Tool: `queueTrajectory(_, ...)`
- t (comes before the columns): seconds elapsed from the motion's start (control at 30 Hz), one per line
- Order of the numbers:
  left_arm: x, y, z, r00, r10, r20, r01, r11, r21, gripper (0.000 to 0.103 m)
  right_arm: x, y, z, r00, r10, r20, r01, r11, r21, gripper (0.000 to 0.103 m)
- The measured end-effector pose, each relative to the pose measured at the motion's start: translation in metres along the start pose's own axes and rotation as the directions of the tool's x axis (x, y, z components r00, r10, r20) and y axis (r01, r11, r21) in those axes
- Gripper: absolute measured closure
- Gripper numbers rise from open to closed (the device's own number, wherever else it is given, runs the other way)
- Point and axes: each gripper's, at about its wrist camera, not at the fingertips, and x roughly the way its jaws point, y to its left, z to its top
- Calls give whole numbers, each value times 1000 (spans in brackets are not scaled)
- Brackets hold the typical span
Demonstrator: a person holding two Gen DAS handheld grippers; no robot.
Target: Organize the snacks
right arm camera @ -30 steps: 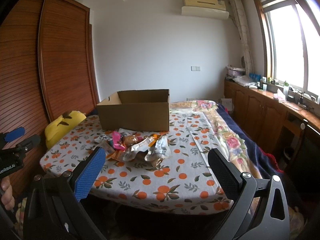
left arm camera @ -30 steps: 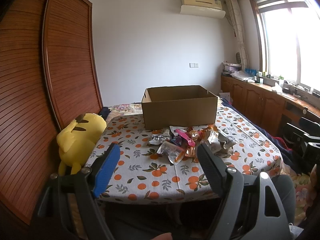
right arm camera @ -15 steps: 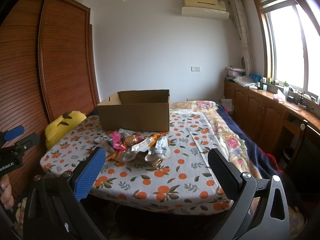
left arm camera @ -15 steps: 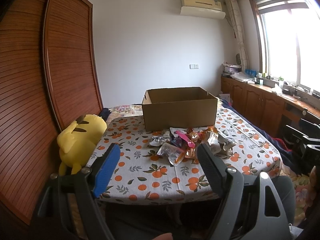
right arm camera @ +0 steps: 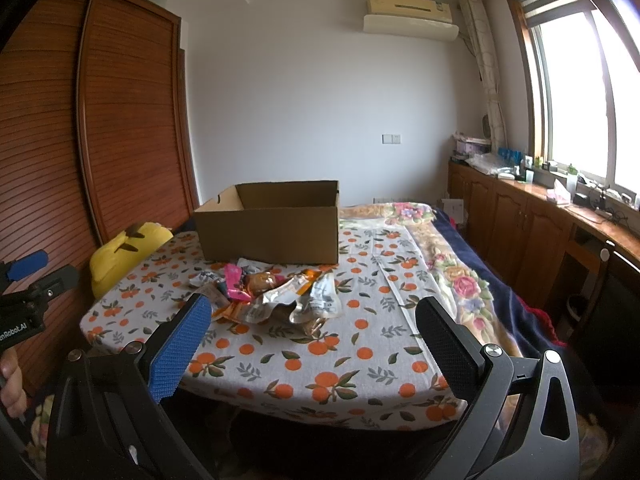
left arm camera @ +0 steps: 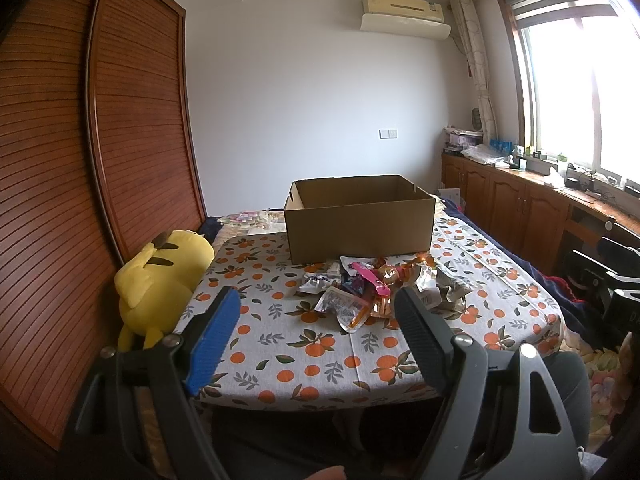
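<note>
Gaping empty, left claw and right claw, snack pile fronting box, plush toy beside, contents perhaps none.

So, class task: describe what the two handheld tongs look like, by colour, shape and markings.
Both the left tongs and the right tongs have black angular frames with silver pivot bolts, one blue textured pad and one black textured pad. Seen from the right camera, the left unit bears white lettering.

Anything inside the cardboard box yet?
Only the upper inner walls of the cardboard box show, bare brown card. Its front wall hides the floor from both wrist views, so I cannot tell whether anything lies inside. The snack pile sits on the tablecloth in front.
</note>
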Motion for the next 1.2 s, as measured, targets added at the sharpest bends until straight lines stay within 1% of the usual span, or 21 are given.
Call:
queueTrajectory(0.37,0,0,0,1000,-1,-1,1,1000,1,23,-1,0,0,1000,-3,0,3,1000,-1,0)
queueTrajectory(0.77,6,-2,-3,999,-10,-31,10,1000,10,23,1,0,-2,1000,-1,-9,1,1000,0,0)
queueTrajectory(0.93,19,-4,-6,996,-35,-80,36,999,0,23,7,-2,-7,1000,1,-20,-1,1000,5,0)
queueTrajectory(1.1,29,-3,-7,994,-50,-95,49,999,-13,23,12,-7,-12,1000,-6,-29,6,1000,4,0)
queueTrajectory(1.2,35,-1,-7,992,-72,-99,69,997,-31,23,15,-10,-15,999,-4,-35,4,1000,9,0)
